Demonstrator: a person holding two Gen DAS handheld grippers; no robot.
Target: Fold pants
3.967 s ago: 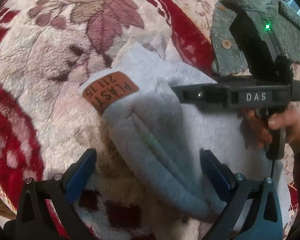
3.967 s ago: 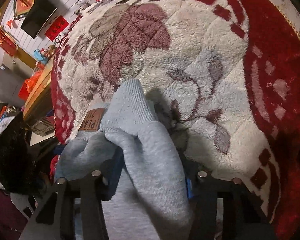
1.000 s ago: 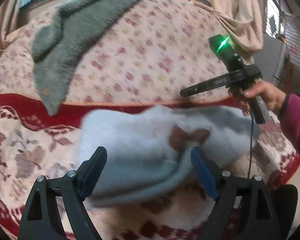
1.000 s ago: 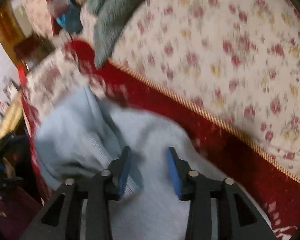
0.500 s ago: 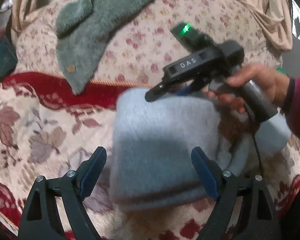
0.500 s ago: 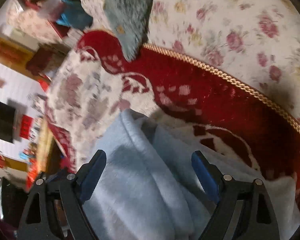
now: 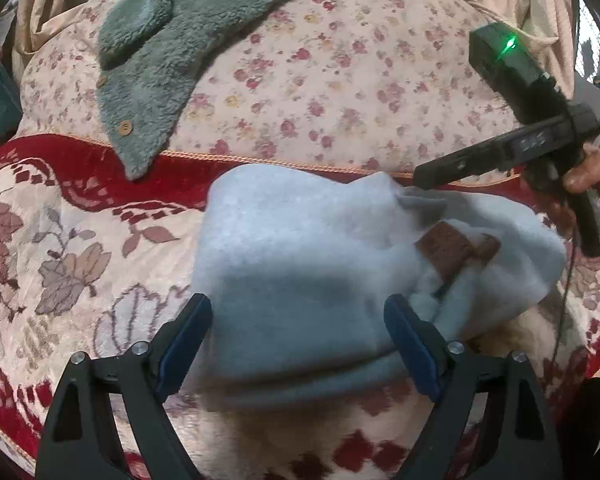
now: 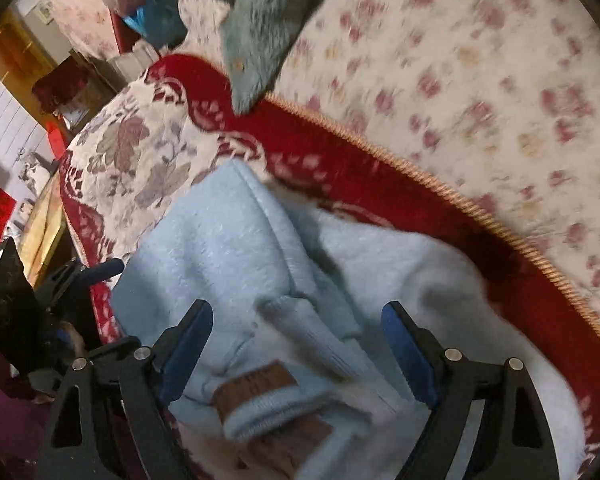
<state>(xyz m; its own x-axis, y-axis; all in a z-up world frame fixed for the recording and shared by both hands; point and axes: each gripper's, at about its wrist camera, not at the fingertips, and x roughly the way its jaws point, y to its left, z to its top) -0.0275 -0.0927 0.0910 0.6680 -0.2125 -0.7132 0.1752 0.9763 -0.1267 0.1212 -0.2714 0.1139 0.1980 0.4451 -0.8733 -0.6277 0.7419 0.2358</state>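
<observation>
The light blue fleece pants [image 7: 300,264] lie folded in a thick bundle on the flowered blanket [image 7: 60,248], with a brown leather patch [image 7: 446,252] near the right end. My left gripper [image 7: 298,320] is open and empty, its jaws wide apart just above the near edge of the bundle. My right gripper [image 8: 298,328] is open and empty over the pants [image 8: 240,264], with the patch [image 8: 260,388] just below it. In the left wrist view the right gripper's body [image 7: 516,148] is held in a hand at the far right, above the bundle's back corner.
A grey-green fuzzy garment with buttons [image 7: 172,52] drapes over the sofa's flowered backrest [image 7: 340,80]. A red blanket border with gold cord [image 7: 100,168] runs behind the pants. Room clutter [image 8: 40,92] shows left in the right wrist view.
The right gripper has let go of the pants and opened, then drawn back to the right. The pants now lie as a folded bundle. The left gripper stays open over them.
</observation>
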